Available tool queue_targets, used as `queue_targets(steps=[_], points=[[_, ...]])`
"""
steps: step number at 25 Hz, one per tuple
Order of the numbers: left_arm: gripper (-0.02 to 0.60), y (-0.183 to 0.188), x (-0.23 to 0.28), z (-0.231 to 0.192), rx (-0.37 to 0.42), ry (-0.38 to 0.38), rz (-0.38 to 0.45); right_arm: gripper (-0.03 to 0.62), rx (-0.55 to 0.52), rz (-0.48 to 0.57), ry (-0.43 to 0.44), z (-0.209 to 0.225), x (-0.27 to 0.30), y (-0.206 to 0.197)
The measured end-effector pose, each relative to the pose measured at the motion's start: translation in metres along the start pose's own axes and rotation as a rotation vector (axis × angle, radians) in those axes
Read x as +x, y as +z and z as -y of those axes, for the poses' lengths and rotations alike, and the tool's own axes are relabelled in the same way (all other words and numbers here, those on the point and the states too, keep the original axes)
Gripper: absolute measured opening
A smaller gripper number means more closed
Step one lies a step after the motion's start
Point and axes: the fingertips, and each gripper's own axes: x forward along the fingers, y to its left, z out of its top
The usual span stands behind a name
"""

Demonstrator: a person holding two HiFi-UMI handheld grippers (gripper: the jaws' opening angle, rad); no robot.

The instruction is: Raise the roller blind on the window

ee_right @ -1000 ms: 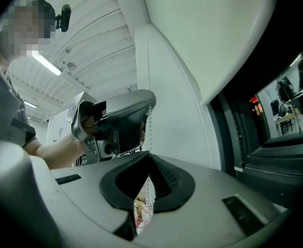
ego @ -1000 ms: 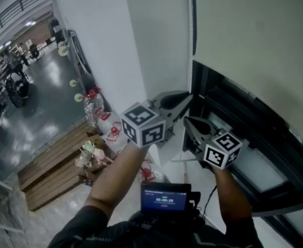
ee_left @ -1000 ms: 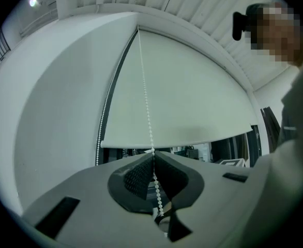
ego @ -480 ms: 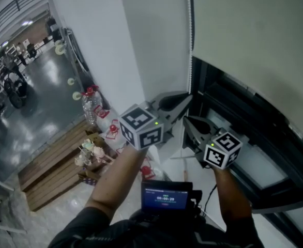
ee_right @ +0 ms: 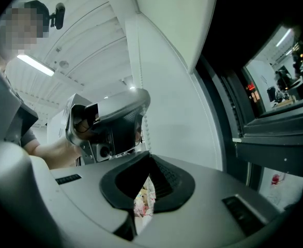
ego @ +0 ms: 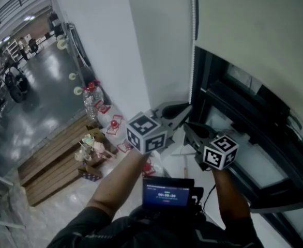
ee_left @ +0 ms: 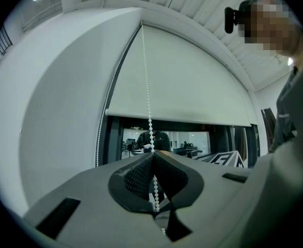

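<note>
Where the bead chain [ee_left: 150, 124] hangs, jaws of the left gripper [ee_left: 152, 155] pinch it.

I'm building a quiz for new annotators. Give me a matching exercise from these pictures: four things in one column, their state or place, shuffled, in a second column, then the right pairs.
Things
1. left gripper
2. roller blind
3. bottle
4. wooden platform

States or places
A. lying on the floor
B. partly up, dark glass showing below
C. shut on the bead chain
D. standing by the white wall, red cap

Pairs: 1-C, 2-B, 3-D, 4-A
</note>
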Motion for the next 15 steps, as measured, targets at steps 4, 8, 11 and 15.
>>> queue_targets(steps=[4,8,11,15], points=[[0.006,-0.021,-0.002,-0.003,0.002,0.020,-0.021,0.002,0.005,-0.047,-0.011,0.004,0.000,-0.017],[0.006,-0.036,0.000,-0.001,-0.023,0.017,-0.031,0.002,0.014,-0.077,-0.017,0.007,-0.001,-0.030],[0.006,-0.035,0.000,0.002,-0.027,0.010,-0.030,0.005,-0.037,-0.096,-0.044,0.008,-0.004,-0.028],[0.006,-0.034,0.000,-0.001,-0.031,0.013,-0.026,0.038,-0.128,-0.111,-0.090,0.013,-0.017,-0.017]])
